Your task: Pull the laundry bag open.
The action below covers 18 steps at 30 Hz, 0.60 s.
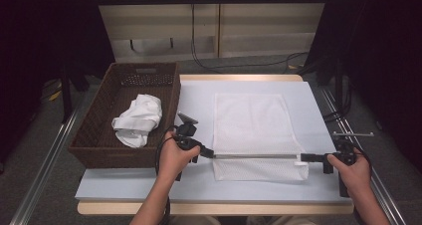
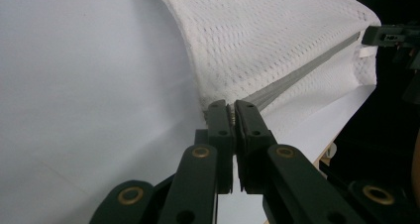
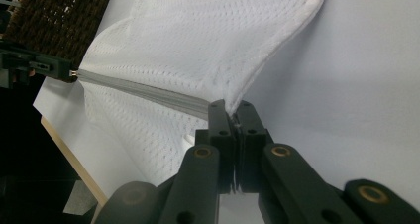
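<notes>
Both the left gripper (image 1: 209, 153) and the right gripper (image 1: 304, 158), clamped tight on opposite ends of the white mesh laundry bag's (image 1: 254, 123) grey zip edge (image 1: 256, 156), pull it taut from 9 to 3 o'clock, so a harder pull probably slips the thin mesh free.

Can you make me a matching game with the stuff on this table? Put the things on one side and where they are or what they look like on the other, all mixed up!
Things:
1. mesh cloth
2. crumpled white cloth
3. wicker basket
4. left gripper

Descriptions:
A. dark brown, at the left edge of the table
B. lying bunched up inside the basket
C. spread on the white table, its near fold stretched between both grippers
D. jaws shut on the left end of the grey-edged fold

Right pairs: 1-C, 2-B, 3-A, 4-D
</notes>
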Motion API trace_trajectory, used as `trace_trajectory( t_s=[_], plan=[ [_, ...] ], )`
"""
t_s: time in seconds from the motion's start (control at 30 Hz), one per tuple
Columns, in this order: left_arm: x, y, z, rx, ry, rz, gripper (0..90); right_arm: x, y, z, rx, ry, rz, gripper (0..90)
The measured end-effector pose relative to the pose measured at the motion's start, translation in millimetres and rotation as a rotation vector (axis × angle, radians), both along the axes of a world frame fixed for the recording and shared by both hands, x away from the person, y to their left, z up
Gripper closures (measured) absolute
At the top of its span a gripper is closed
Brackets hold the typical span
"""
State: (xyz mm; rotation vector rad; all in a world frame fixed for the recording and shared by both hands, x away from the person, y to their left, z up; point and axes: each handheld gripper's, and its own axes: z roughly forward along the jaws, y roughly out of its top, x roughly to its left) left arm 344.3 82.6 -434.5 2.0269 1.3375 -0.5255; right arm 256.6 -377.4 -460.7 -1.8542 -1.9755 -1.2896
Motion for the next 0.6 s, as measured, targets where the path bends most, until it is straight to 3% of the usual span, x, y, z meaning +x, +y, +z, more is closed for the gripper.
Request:
trace_trajectory(
  t_s=[0.23, 0.37, 0.47, 0.6],
  plan=[
    [0.2, 1.8, 1.7, 0.017, -0.009, -0.008, 86.7, -0.8, -1.6, -0.3, 0.002, 0.006, -0.008, 88.3],
    [-0.7, 1.3, 2.5, 0.002, 0.003, -0.001, 86.7, -1.0, -3.1, -0.6, 0.007, -0.004, -0.004, 88.3],
    [-1.2, 0.3, 2.7, 0.033, -0.001, -0.002, 86.7, -1.5, -3.0, -0.5, 0.012, -0.001, 0.0, 88.3],
    [-0.6, -1.4, 1.5, 0.018, 0.002, 0.011, 86.7, -2.7, -4.9, 0.0, 0.021, 0.002, -0.002, 88.3]
  ],
)
